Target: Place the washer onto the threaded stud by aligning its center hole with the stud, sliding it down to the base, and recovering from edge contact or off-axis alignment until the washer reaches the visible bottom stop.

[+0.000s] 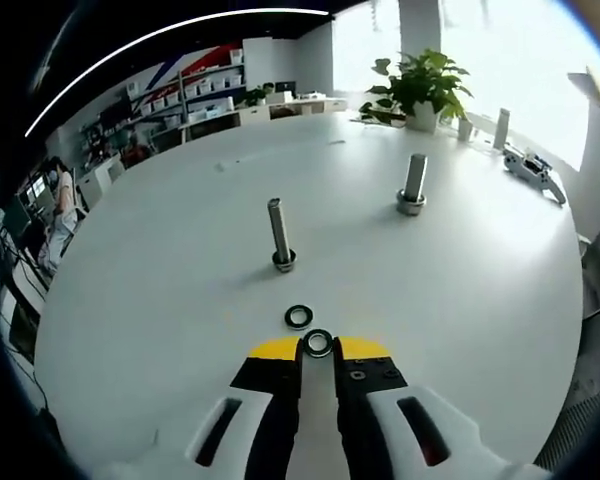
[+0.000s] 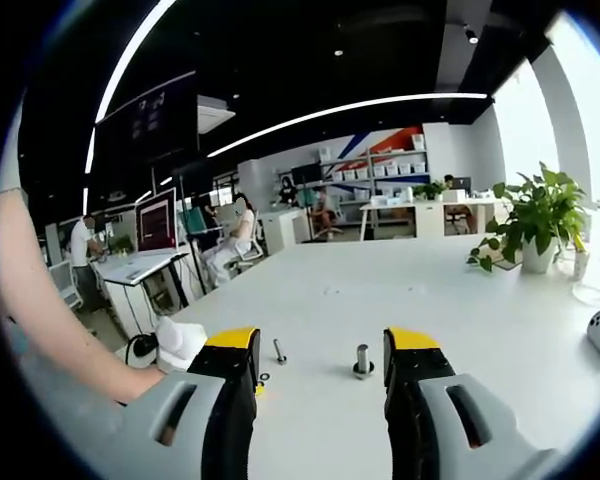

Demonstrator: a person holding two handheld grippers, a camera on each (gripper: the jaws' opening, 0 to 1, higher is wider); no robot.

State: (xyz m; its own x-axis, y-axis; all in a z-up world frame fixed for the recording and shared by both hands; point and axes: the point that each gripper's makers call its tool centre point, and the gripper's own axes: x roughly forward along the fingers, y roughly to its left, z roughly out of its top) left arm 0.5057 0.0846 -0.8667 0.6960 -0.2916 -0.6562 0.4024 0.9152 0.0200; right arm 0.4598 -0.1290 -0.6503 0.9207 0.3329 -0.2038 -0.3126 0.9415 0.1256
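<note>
A small dark metal ring washer is pinched at the tips of the closed left tongs, near a slim threaded steel stud standing on the white desk. The washer should be kept level and its hole centred over the stud before lowering. The right tongs are held wide apart, empty.

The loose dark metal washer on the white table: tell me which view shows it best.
The left gripper view. The loose dark metal washer lies flat and near, hole visible, just beyond a second washer at the left tongs tips. In the right gripper view, only a tiny dark speck near the thin stud marks the washers.
</note>
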